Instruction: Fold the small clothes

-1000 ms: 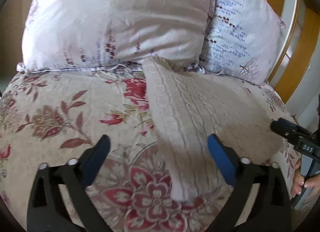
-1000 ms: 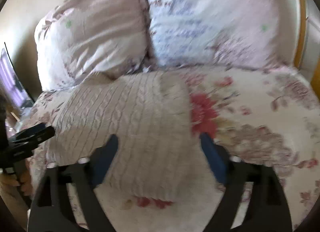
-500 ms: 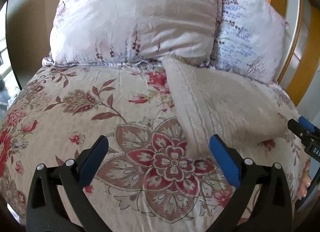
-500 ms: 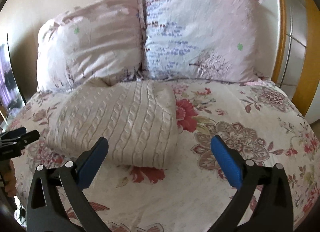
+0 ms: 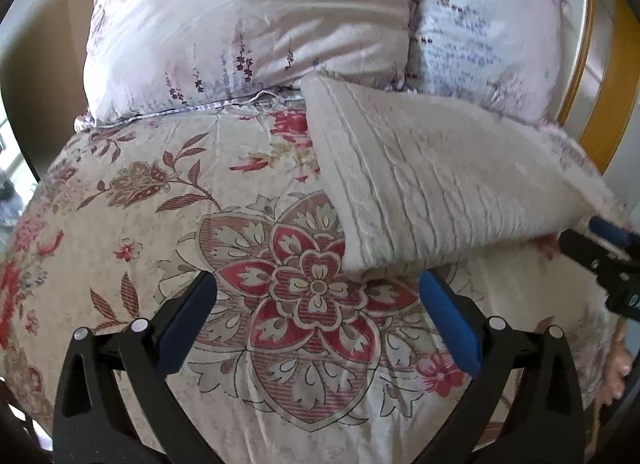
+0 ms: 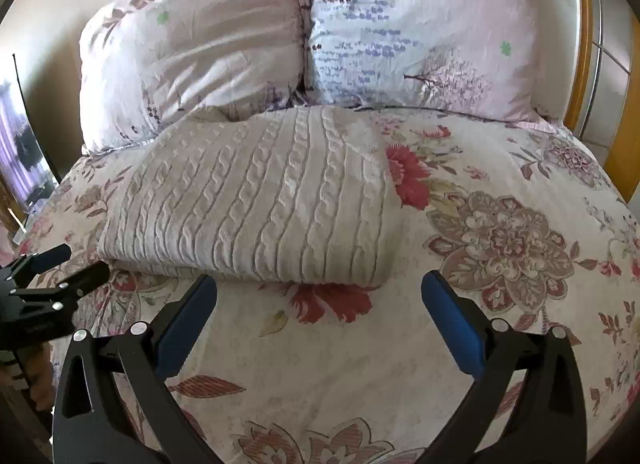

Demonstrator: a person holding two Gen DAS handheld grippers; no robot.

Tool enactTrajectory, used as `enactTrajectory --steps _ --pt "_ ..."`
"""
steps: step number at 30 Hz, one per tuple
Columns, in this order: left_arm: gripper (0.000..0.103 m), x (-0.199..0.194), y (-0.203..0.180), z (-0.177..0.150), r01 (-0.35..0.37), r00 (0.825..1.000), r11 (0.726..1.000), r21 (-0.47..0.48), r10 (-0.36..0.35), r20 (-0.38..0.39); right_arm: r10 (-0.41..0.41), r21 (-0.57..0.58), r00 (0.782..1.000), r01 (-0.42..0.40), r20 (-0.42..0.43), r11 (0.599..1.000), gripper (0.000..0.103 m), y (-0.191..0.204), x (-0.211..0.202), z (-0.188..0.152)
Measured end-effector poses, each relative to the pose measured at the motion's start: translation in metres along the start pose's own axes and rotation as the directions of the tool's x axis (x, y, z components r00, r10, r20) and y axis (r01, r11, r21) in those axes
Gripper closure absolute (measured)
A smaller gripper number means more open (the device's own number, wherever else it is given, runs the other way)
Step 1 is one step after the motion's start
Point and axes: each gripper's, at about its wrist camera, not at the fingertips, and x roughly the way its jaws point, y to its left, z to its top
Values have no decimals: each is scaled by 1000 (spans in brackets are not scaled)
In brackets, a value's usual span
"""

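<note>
Folded knit sweater (image 6: 256,199) lies ahead of both grippers, long axis crosswise; left gripper (image 5: 316,324) and right gripper (image 6: 320,324) spread wide, nothing held; nearer one undetermined.

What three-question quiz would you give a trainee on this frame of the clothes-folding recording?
1. True or false: the left gripper is clamped on the cable-knit sweater.
2. Multiple choice: the sweater lies A) spread out flat with sleeves extended, B) folded into a compact block on the floral bedspread, C) draped over the headboard.
3. Fill in: behind the sweater, ____ pillows lean side by side, the pink pillow and the pale blue pillow.

Key
1. False: both the left gripper and the right gripper are open and apart from the sweater.
2. B
3. two
</note>
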Motion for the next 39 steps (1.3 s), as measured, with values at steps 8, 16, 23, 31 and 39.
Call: enactTrajectory --steps 8,16,23,31,39 --pt "2 8 -10 -4 -11 999 999 37 13 -44 -20 -7 999 20 -36 1000 1 0 7 -2" --pt "2 18 -15 -4 -12 996 999 34 15 -92 -39 -22 996 37 -78 999 1 1 15 -5" --pt "2 23 -16 -4 -8 994 1000 28 11 -113 -59 -22 989 56 -138 998 1 1 26 -9" --pt "2 23 -16 -3 -7 994 1000 30 11 -112 -69 -9 983 69 -170 998 1 1 31 -10" --pt "2 22 -16 -3 -9 994 1000 29 12 -112 -92 -25 980 89 -179 996 1 3 33 -11"
